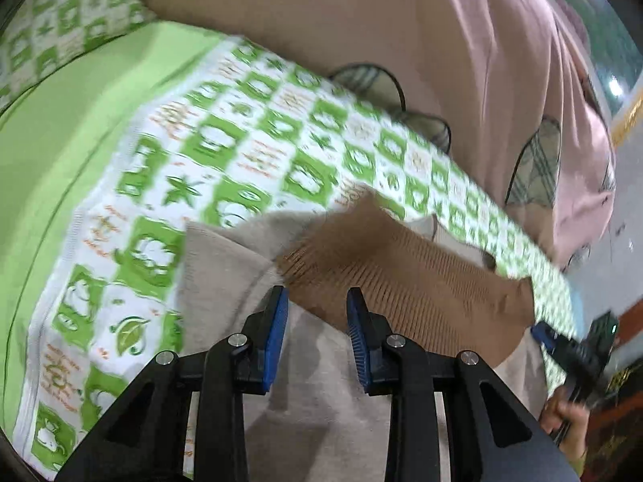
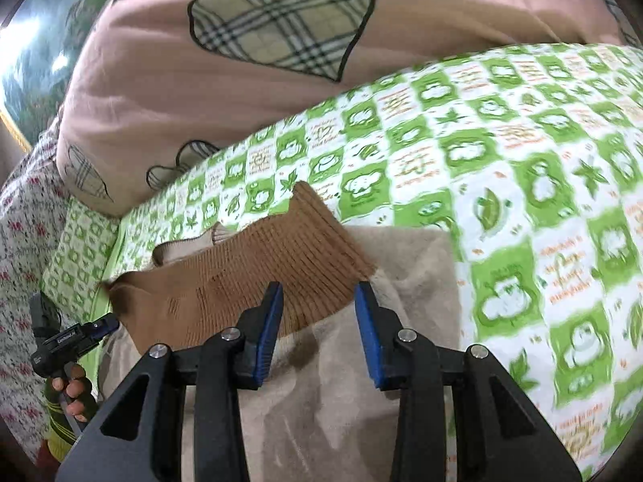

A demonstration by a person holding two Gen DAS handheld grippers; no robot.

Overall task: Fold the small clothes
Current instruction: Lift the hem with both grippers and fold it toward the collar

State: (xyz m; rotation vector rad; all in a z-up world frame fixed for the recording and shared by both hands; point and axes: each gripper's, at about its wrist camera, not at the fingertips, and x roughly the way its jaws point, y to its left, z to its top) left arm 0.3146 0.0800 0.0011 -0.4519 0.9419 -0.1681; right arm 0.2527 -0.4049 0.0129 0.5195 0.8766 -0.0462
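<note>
A small beige fleece garment [image 1: 305,393] with a brown ribbed-knit part [image 1: 406,277] lies on the green-and-white patterned bedsheet [image 1: 241,148]. My left gripper [image 1: 317,313] is open and empty, hovering just above the garment at the brown rib's edge. The right gripper [image 1: 562,345] shows at the right of that view, held in a hand. In the right wrist view the right gripper [image 2: 319,305] is open and empty over the beige fleece [image 2: 329,393], at the edge of the brown rib [image 2: 273,269]. The left gripper [image 2: 76,333] shows at the far left.
A large pink quilt with plaid heart patches [image 2: 225,64] lies bunched along the far side of the bed [image 1: 422,40]. A plain green sheet [image 1: 68,148] lies left of the patterned one. A floral cloth [image 2: 24,217] is at the left edge.
</note>
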